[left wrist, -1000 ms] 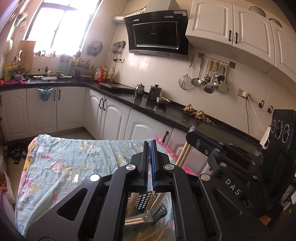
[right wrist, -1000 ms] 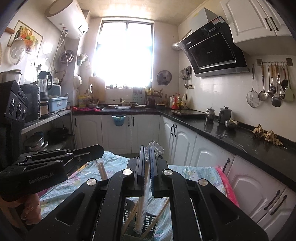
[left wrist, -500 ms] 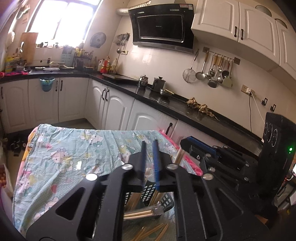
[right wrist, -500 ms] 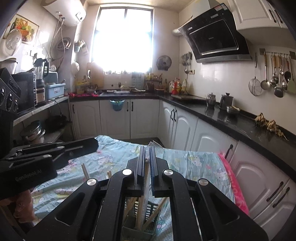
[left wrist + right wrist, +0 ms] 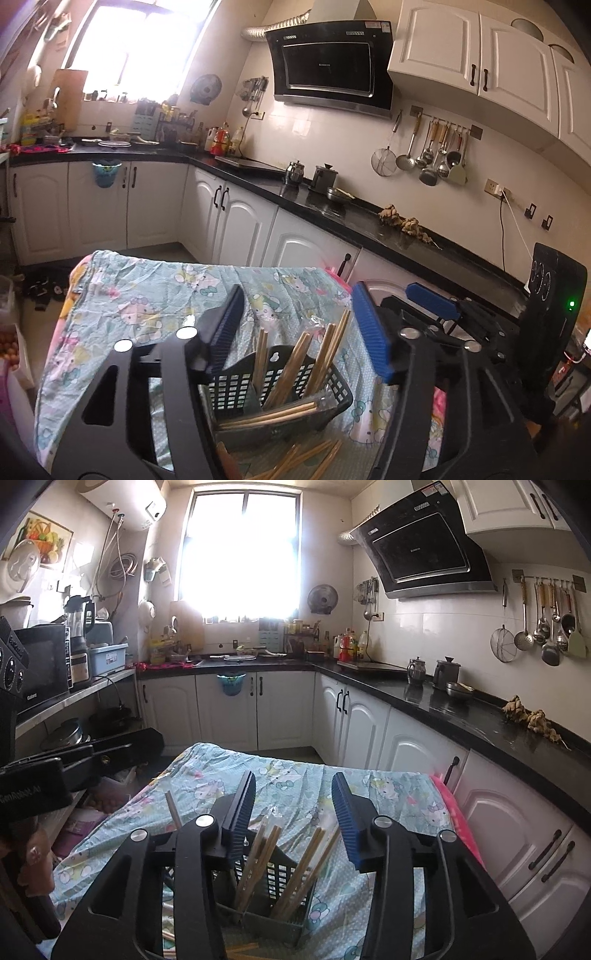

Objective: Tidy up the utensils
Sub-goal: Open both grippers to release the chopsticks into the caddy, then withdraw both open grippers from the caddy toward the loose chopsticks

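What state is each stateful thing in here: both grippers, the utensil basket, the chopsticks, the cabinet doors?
Left gripper: jaws opening, nothing pinched between them.
Right gripper: jaws opening, nothing pinched.
Black utensil basket: upright on the cartoon-print cloth, holding chopsticks.
Chopsticks in basket: leaning, tips above the rim.
Loose chopsticks: lying flat on the cloth beside the basket.
White cabinet doors: closed.

Two wrist fisheyes, both close over the basket (image 5: 280, 384)

Each looks forward and slightly down along its own fingers. The left view faces the hood (image 5: 328, 66) wall; the right view faces the window (image 5: 242, 550). Both share the basket (image 5: 273, 897), the cloth (image 5: 140, 295) and the counter (image 5: 443, 701), and each probably catches the other gripper at its edge.
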`<state>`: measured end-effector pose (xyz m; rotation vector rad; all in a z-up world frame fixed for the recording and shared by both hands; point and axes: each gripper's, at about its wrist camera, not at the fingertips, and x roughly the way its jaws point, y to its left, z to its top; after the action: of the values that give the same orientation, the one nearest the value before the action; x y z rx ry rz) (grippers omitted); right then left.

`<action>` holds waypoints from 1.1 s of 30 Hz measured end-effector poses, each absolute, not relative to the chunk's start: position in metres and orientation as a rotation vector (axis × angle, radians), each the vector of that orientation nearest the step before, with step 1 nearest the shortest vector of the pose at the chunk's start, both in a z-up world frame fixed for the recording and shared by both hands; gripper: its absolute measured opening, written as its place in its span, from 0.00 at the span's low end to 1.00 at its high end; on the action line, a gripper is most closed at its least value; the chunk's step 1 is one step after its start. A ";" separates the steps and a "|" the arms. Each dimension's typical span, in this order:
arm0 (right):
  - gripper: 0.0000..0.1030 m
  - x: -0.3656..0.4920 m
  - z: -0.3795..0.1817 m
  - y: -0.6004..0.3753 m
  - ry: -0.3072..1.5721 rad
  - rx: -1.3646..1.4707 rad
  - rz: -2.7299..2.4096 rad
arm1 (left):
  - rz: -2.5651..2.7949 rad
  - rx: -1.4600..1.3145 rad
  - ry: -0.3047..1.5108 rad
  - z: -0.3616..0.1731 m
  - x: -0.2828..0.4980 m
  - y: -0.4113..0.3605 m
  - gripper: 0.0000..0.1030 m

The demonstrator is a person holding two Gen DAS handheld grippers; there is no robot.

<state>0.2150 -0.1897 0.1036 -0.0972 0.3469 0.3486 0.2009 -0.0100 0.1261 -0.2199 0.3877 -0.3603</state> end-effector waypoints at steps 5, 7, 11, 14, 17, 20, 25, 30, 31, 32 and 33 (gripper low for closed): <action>0.50 0.203 0.106 -0.193 0.339 -0.092 0.353 | -0.355 -0.233 0.372 0.128 0.189 -0.001 0.71; 0.53 0.197 0.107 -0.195 0.340 -0.090 0.356 | -0.353 -0.234 0.367 0.129 0.183 0.001 0.75; 0.57 0.188 0.107 -0.196 0.344 -0.094 0.364 | -0.352 -0.231 0.362 0.127 0.173 0.006 0.82; 0.59 0.178 0.106 -0.197 0.341 -0.095 0.372 | -0.348 -0.225 0.366 0.124 0.166 0.008 0.85; 0.60 0.170 0.104 -0.199 0.341 -0.094 0.376 | -0.354 -0.216 0.375 0.118 0.160 0.008 0.86; 0.62 0.164 0.102 -0.201 0.343 -0.096 0.377 | -0.355 -0.198 0.387 0.110 0.154 0.008 0.87; 0.63 0.157 0.093 -0.203 0.365 -0.096 0.379 | -0.348 -0.206 0.426 0.092 0.147 0.011 0.87; 0.63 0.151 0.078 -0.203 0.398 -0.106 0.383 | -0.335 -0.226 0.495 0.064 0.142 0.020 0.87; 0.63 0.150 0.074 -0.203 0.405 -0.107 0.384 | -0.330 -0.232 0.509 0.059 0.141 0.022 0.87; 0.63 0.149 0.071 -0.203 0.411 -0.108 0.383 | -0.325 -0.244 0.528 0.052 0.141 0.025 0.87; 0.63 0.148 0.066 -0.203 0.421 -0.109 0.382 | -0.321 -0.254 0.539 0.047 0.141 0.028 0.87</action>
<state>0.1478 -0.2031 0.0665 -0.1092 0.4209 0.3822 0.1407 0.0278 0.0468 -0.2535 0.5393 -0.3213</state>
